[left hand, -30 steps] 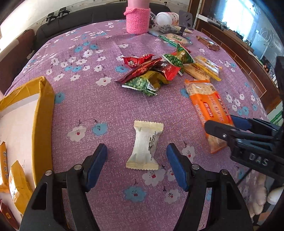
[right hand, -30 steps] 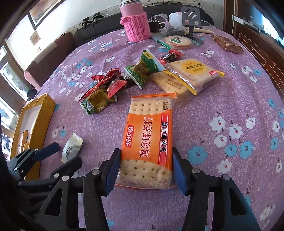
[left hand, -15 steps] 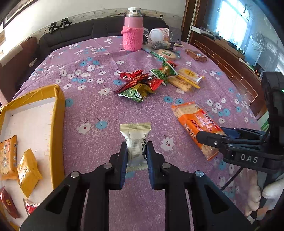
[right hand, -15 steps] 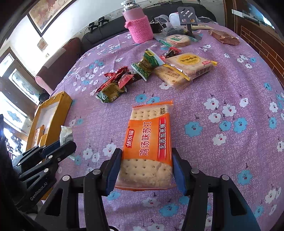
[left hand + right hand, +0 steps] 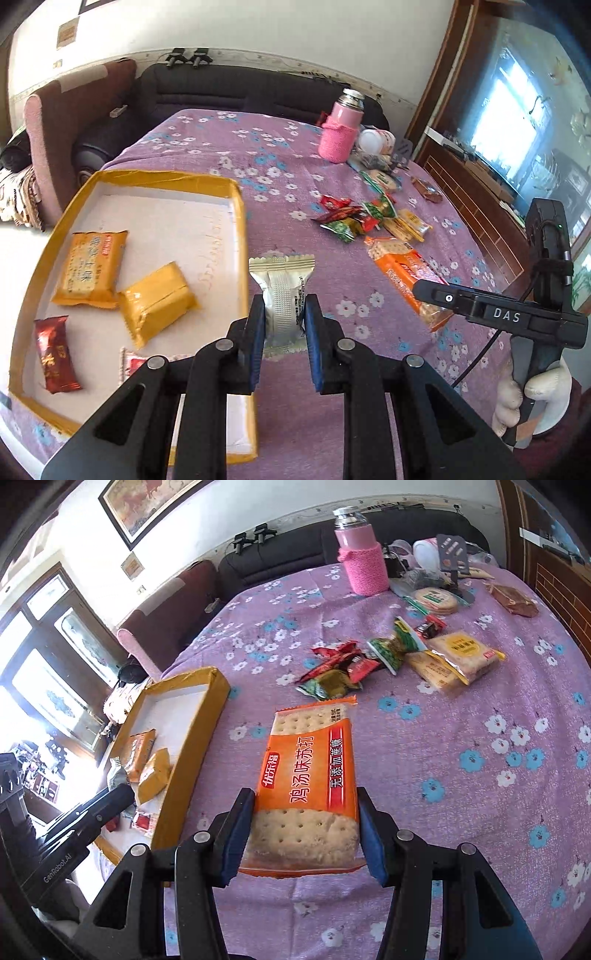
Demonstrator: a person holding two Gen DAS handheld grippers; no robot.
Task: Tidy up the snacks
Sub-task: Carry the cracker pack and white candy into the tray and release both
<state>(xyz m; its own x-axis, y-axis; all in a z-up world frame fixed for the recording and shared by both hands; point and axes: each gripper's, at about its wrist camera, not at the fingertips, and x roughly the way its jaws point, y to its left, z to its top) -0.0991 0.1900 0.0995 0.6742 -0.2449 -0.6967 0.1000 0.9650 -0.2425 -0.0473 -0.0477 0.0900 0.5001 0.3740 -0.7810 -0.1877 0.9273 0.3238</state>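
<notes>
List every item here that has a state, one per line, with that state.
left gripper: shut on the white candy packet, lifted.
right gripper: shut on the orange cracker pack.
yellow box: open, four snacks lying inside.
pink flask: upright, capped.
snack pile: loose on the tablecloth.
</notes>
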